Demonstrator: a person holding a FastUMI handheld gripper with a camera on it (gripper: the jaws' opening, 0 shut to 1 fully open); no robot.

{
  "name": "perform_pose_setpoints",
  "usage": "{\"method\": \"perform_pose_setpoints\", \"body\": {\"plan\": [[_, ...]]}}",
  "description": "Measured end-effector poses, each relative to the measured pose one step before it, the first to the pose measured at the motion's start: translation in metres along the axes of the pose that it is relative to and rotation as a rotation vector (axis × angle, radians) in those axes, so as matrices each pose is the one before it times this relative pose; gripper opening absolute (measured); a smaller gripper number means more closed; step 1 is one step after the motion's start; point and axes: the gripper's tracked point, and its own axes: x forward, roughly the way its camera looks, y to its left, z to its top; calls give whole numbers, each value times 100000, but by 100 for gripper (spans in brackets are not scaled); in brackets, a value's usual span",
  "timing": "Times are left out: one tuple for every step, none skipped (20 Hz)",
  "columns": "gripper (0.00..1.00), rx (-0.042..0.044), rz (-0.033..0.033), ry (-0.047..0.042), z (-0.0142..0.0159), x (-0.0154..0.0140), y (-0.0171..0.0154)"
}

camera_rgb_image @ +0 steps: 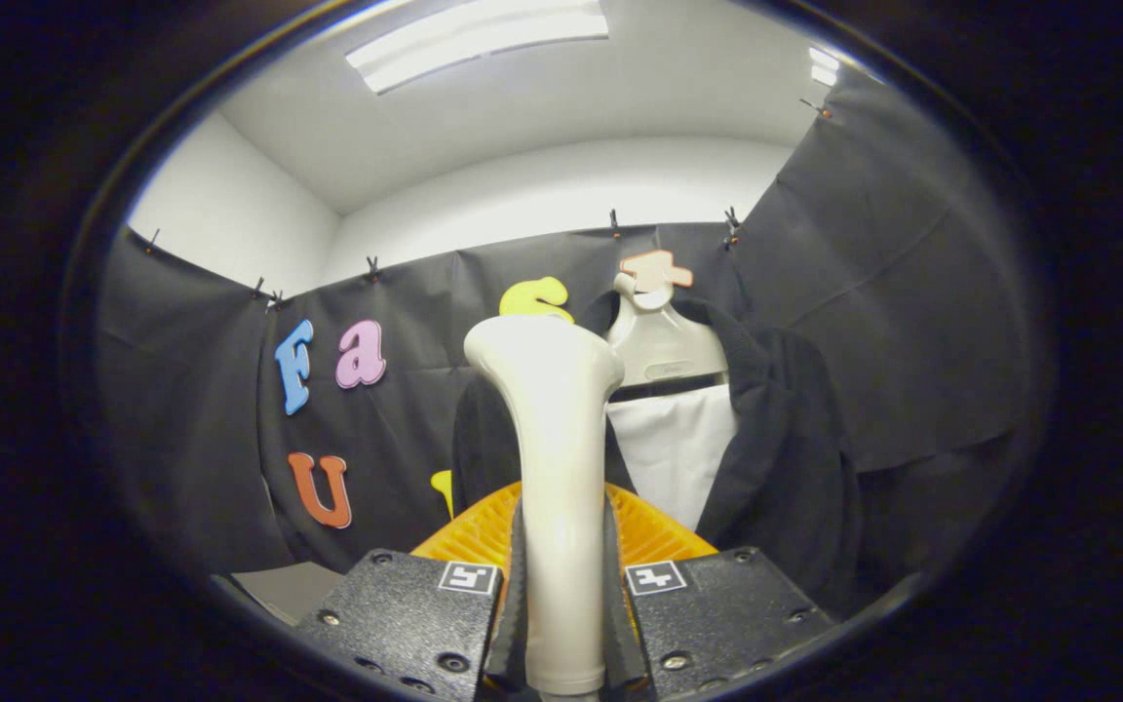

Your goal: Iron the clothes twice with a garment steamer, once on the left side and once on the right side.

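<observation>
My gripper point(563, 585) is shut on the handle of a cream-white garment steamer point(552, 429), which stands upright between the fingers with its flared head pointing away from me. Beyond the steamer hangs a black jacket point(776, 439) on a pale grey hanger point(661, 346), with a white panel point(671, 453) showing between its lapels. The steamer's head covers the jacket's left side. The jacket hangs some way beyond the steamer, not touching it.
Black cloth walls close in the booth on the left, behind the jacket and on the right. A pale surface point(289, 588) shows low on the left.
</observation>
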Motion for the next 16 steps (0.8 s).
{"method": "perform_pose_setpoints", "body": {"plan": [[34, -434, -711, 879, -593, -40, -125], [34, -280, -651, 942, -728, -5, -169], [34, -51, -636, 1007, -568, -121, -139], [34, 297, -398, 1021, -534, -15, -41], [34, 378, -515, 1227, -584, -116, -138], [34, 64, -817, 1189, -646, -50, -178], [34, -264, -1153, 1283, -673, -116, -211], [34, -343, -946, 1368, -656, -145, -199], [34, -299, -792, 1109, -516, -195, -139], [34, -460, -737, 1159, -652, -163, -37], [34, -342, -753, 668, -419, -193, -123], [34, -590, -915, 743, -406, -96, -170], [34, -431, -816, 603, -426, -149, -163], [34, 9, -561, 789, -419, -154, -89], [34, 612, 67, 1839, -684, -236, -72], [35, 1308, -75, 2276, -854, -120, -6]]}}
